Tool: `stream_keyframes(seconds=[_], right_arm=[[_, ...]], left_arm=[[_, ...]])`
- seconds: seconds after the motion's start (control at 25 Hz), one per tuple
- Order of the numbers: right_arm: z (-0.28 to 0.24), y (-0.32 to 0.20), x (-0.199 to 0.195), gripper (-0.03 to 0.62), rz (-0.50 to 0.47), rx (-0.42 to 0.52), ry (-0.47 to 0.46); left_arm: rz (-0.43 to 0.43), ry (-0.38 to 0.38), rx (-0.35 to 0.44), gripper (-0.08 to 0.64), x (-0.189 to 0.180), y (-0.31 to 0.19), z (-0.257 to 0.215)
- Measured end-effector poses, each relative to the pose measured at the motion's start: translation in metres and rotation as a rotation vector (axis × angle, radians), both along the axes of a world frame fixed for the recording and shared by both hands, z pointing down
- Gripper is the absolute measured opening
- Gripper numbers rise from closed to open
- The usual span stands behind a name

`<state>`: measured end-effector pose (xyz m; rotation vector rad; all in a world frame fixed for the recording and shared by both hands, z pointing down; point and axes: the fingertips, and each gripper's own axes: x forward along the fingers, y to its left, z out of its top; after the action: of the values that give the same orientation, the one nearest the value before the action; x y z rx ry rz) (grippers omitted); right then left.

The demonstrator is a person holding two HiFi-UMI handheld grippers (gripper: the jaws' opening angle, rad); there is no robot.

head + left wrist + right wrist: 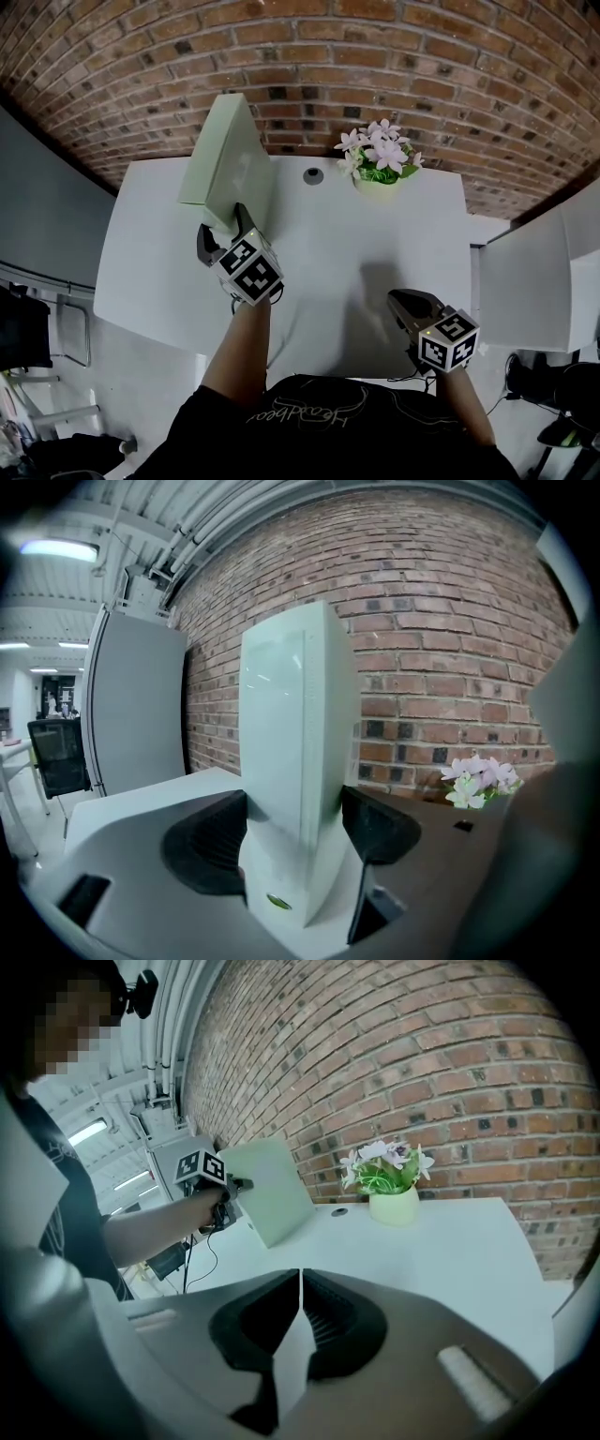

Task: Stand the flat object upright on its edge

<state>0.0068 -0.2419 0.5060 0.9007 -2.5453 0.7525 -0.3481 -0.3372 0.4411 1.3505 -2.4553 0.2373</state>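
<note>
On the left of the white worktop (150,253), a pale green flat rectangular box (230,155) stands on its edge, with the left gripper's (225,231) fingers clamped on its near lower end. A pale green pot of white flowers (378,161) sits at the back. The right gripper (401,300) is over the front right, fingers pressed together and empty.

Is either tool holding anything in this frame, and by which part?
The left tool clamps the pale green box across its thickness at its lower near end; the box stands upright on the table. The right tool is shut and empty.
</note>
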Motion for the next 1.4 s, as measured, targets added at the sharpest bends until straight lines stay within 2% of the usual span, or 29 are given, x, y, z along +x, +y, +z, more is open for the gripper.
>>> stream_keyframes(seconds=[0.28, 0.52, 0.88, 1.08, 1.2, 1.28, 1.4], right_arm=[[-0.004, -0.016, -0.003, 0.017, 0.01, -0.006, -0.002], [0.001, -0.016, -0.002, 0.017, 0.006, -0.012, -0.004], [-0.003, 0.001, 0.002, 0.016, 0.008, 0.001, -0.006], [-0.011, 0.017, 0.002, 0.015, -0.005, 0.018, -0.04], [-0.019, 0.031, 0.004, 0.015, -0.008, 0.027, -0.076], [-0.023, 0.041, 0.006, 0.015, -0.008, 0.037, -0.089], [-0.036, 0.056, 0.006, 0.006, -0.014, 0.058, -0.126]], left_arm=[[-0.012, -0.008, 0.008, 0.325, -0.005, -0.021, 0.0], [0.009, 0.003, 0.027, 0.325, -0.003, -0.028, 0.0], [0.094, 0.097, 0.026, 0.325, 0.002, -0.015, -0.001], [0.163, 0.131, 0.015, 0.325, 0.008, 0.021, 0.001], [0.22, 0.151, -0.022, 0.325, 0.015, 0.051, 0.003], [0.279, 0.195, -0.036, 0.324, 0.026, 0.071, 0.002], [0.416, 0.288, -0.005, 0.257, 0.057, 0.098, -0.008]])
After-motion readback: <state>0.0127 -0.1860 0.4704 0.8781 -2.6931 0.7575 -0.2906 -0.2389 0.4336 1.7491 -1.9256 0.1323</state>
